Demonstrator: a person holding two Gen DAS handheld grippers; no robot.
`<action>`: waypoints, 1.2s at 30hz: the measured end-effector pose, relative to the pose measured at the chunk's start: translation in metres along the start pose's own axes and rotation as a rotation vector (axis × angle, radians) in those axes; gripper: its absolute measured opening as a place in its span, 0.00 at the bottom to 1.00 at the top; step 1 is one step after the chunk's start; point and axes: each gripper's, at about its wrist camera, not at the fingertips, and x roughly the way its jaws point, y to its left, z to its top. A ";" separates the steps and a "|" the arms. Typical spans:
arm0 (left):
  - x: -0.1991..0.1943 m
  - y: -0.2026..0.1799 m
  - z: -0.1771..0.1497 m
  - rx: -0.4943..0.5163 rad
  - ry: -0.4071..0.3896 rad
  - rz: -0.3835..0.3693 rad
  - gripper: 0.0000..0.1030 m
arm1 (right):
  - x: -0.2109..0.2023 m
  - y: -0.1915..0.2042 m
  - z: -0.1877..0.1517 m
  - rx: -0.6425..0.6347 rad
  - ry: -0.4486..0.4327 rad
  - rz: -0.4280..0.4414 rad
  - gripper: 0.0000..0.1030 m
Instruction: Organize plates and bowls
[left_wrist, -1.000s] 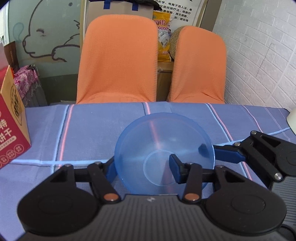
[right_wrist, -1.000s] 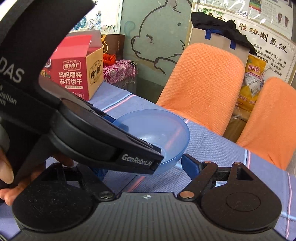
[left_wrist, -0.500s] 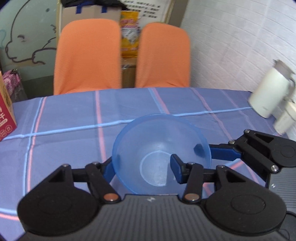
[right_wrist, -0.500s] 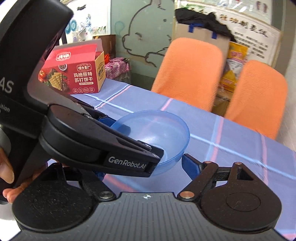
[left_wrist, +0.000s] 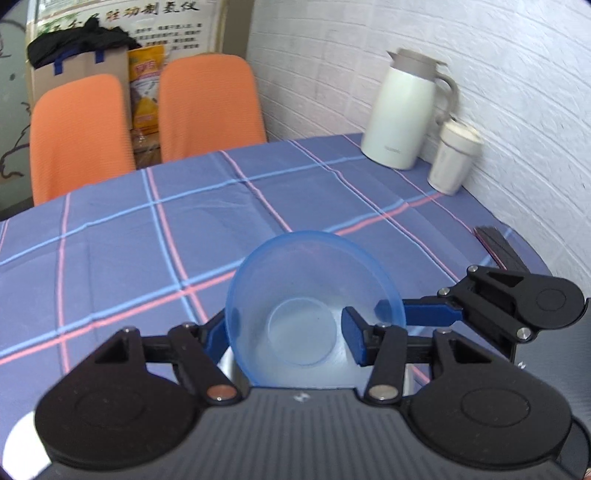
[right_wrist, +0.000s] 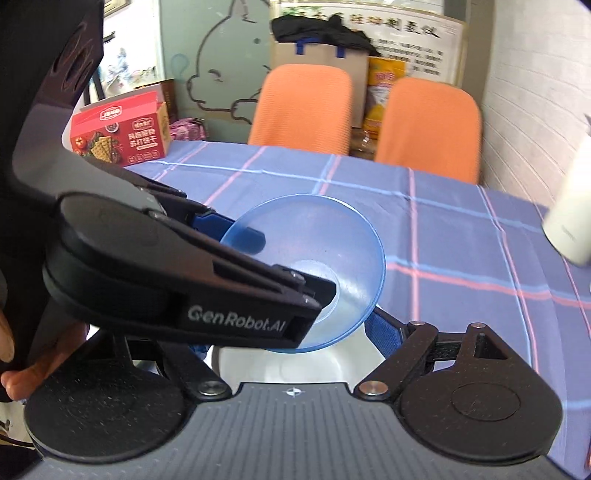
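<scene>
We see the translucent blue bowl (left_wrist: 314, 295) at lower centre of the left wrist view, tipped toward the camera, w/ the left gripper (left_wrist: 284, 338) spread wide across it: one blue pad sits outside the wall at lower left, the other inside the bowl at lower right, so whether the rim is truly pinched we can't tell. From the right edge of that view the right gripper (left_wrist: 388, 308) reaches in, a blue fingertip (left_wrist: 424, 312) touching the bowl's outer right rim. In the right wrist view the bowl (right_wrist: 332, 236) sits mid-frame, over a white plate (right_wrist: 266, 363) seen just below it; the left tool's black body crosses the left half of the frame & one blue pad shows inside the bowl. The right gripper's (right_wrist: 306, 328) fingers stand apart, one at the bowl's lower right edge; grip unclear. The checked blue tablecloth (left_wrist: 147, 236) fills the middle. A white jug (left_wrist: 402, 110) & cup (left_wrist: 452, 158) stand at upper right by the brick wall, a red box (right_wrist: 122, 129) at upper left, two orange chairs (left_wrist: 207, 103) behind the table. A hand (right_wrist: 11, 354) shows at far left.
</scene>
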 end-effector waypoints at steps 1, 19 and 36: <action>0.003 -0.005 -0.002 0.003 0.011 -0.002 0.50 | 0.000 -0.002 -0.004 0.007 0.004 -0.001 0.71; -0.010 0.023 -0.012 -0.045 -0.010 -0.011 0.77 | -0.022 -0.013 -0.053 0.059 -0.027 -0.051 0.70; -0.022 0.035 -0.036 -0.194 -0.037 0.034 0.77 | -0.024 -0.014 -0.083 0.245 -0.136 -0.114 0.70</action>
